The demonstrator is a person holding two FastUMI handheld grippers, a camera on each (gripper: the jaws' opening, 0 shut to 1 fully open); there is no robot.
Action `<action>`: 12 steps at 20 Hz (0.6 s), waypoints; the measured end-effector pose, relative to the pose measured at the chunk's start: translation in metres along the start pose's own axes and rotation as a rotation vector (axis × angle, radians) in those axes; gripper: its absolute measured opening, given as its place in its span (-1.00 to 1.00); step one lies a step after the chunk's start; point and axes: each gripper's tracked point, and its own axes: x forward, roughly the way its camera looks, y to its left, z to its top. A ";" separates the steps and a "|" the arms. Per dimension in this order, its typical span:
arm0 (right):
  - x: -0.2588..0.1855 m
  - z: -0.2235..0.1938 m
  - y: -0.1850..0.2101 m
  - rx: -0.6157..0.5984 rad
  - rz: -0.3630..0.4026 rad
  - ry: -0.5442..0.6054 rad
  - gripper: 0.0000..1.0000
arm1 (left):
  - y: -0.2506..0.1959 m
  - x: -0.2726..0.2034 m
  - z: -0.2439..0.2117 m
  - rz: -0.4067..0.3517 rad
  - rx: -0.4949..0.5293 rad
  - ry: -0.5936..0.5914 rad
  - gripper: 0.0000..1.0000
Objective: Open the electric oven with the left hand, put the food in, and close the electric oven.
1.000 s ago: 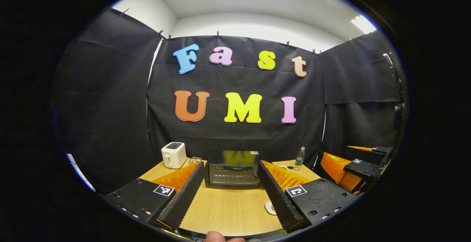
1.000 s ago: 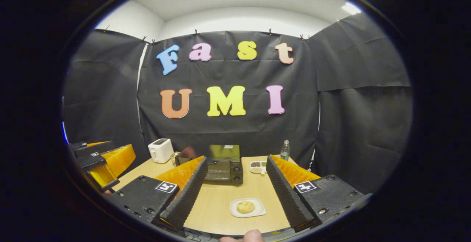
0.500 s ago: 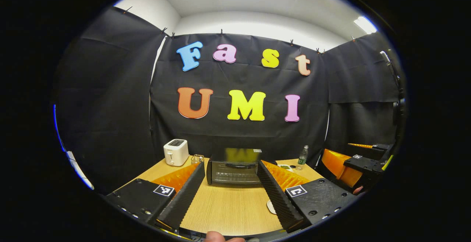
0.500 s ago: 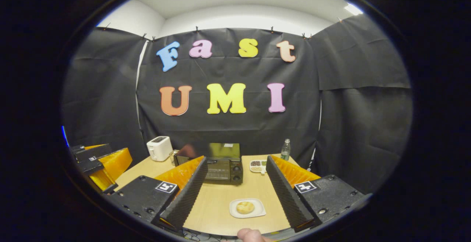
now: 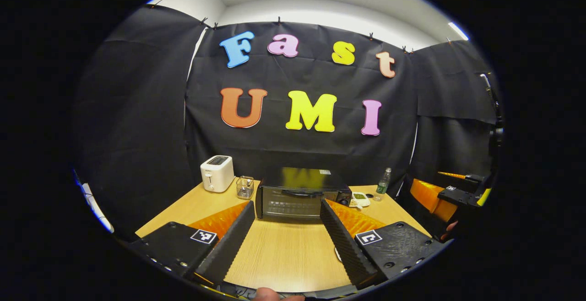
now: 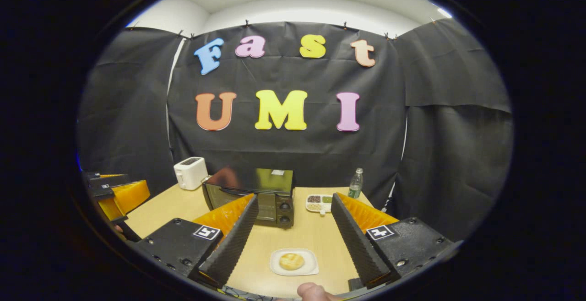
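With the left gripper (image 5: 286,239) spread wide and empty, well short of the closed electric oven (image 5: 302,197) at the table's (image 5: 284,257) far side, we should line its fingers on the door handle (image 5: 302,193), while the open right gripper (image 6: 293,241) waits above the bun (image 6: 291,260) on its plate (image 6: 310,264).

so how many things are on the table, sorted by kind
appliances: 2, toaster and oven
dishes: 2, plate with bun, divided snack tray
wire basket: 1
bottle: 1
total: 6, or 7 with the bun
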 end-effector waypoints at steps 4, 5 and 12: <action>0.047 -0.002 -0.028 0.056 -0.001 0.014 1.00 | -0.011 0.061 -0.011 0.010 0.043 0.032 0.89; 0.058 -0.001 -0.035 0.068 -0.002 0.011 1.00 | -0.016 0.080 -0.012 0.007 0.041 0.038 0.89; 0.106 -0.033 -0.102 0.112 -0.078 0.103 1.00 | -0.037 0.220 -0.032 -0.022 0.030 0.116 0.89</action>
